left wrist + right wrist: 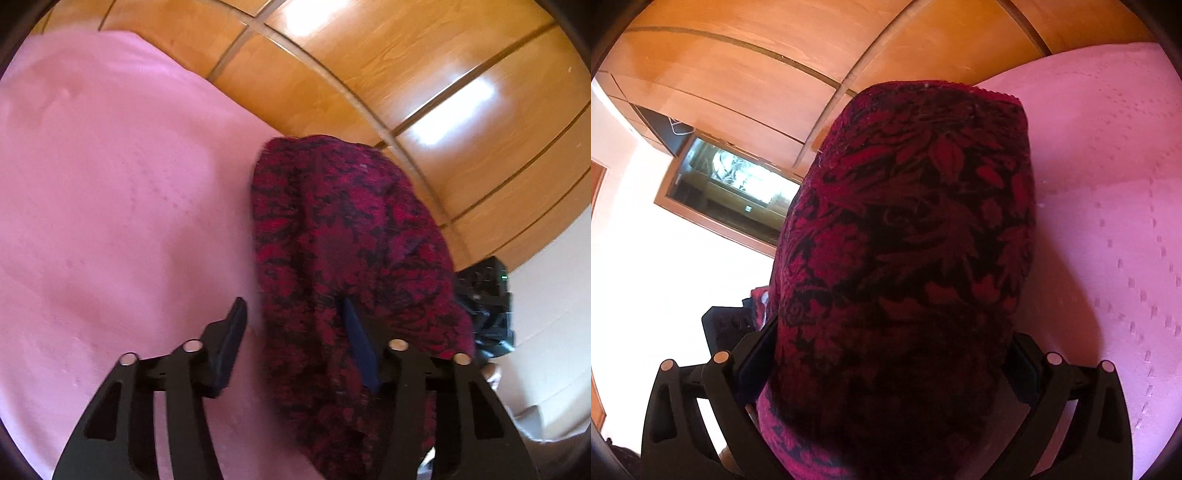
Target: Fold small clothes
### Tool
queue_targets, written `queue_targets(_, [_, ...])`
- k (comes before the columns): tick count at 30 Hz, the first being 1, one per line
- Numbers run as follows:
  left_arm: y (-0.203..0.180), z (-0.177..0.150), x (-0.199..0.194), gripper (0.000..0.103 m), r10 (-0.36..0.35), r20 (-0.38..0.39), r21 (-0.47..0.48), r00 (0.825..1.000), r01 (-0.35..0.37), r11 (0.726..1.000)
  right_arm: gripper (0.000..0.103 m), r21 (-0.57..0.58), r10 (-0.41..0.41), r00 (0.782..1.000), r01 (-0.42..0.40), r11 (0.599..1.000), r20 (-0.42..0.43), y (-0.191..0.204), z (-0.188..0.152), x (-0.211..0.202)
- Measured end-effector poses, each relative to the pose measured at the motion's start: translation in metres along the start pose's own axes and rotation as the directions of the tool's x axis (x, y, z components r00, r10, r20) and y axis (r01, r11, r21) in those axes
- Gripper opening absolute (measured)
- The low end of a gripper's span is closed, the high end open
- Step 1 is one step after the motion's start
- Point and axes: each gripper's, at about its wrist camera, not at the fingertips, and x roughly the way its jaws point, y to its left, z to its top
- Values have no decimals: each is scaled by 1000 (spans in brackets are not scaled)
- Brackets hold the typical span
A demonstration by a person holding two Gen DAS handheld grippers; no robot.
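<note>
A dark red garment with a black leaf pattern point(347, 236) lies in a long bunched strip on the pink bedsheet point(110, 192). My left gripper point(295, 332) is open at the strip's near end. Its left finger point(231, 332) stands clear over the sheet, and cloth drapes around its blue right pad point(358, 343). In the right wrist view the same garment point(916, 221) fills the whole gap of my right gripper point(886, 354). Those jaws stand wide, with cloth reaching both fingers point(753, 354) and hiding most of the pads. I see no squeeze on the cloth.
Wooden wardrobe panels point(406, 74) rise right behind the bed. A dark framed opening point(731, 184) sits in a white wall on the left of the right wrist view. A black device point(487, 306) shows beyond the garment's right side. Pink sheet point(1108, 221) spreads to the right.
</note>
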Motion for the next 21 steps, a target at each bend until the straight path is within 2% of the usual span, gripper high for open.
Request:
queue_targets(2, [-4, -2, 1, 44, -31, 2, 0, 1000, 31, 1000, 80, -26, -15, 1000, 15, 1000, 20, 11, -2, -7])
queue_targets(3, [-9, -4, 0, 39, -42, 4, 5, 999, 42, 999, 76, -43, -16, 999, 18, 999, 34, 20, -3, -14])
queue_targets(5, [-19, -7, 1, 39, -61, 10, 11, 998, 61, 998, 73, -83, -13, 999, 18, 996, 52, 34, -6, -21])
queue_targets(9, [-49, -8, 11, 39, -114, -6, 43, 993, 114, 993, 70, -141, -19, 993, 36, 989, 118, 57, -18, -55])
queue_targets(11, [-76, -9, 28, 39, -140, -42, 87, 989, 143, 986, 70, -148, -34, 986, 59, 987, 164, 60, -22, -78])
queue_targets(14, [-132, -8, 65, 39, -168, -109, 179, 980, 185, 966, 70, -140, -65, 963, 104, 985, 261, 57, -30, -130])
queue_targets(17, [-194, -10, 109, 39, -202, -183, 258, 962, 245, 934, 70, -88, -109, 919, 153, 984, 378, 40, -42, -193])
queue_targets(20, [-264, -24, 159, 39, -188, -271, 357, 944, 280, 891, 69, 6, -170, 857, 191, 982, 487, 9, -60, -253])
queue_targets(21, [-276, -29, 170, 33, -177, -291, 376, 940, 283, 882, 69, 53, -205, 831, 208, 977, 517, -7, -68, -274])
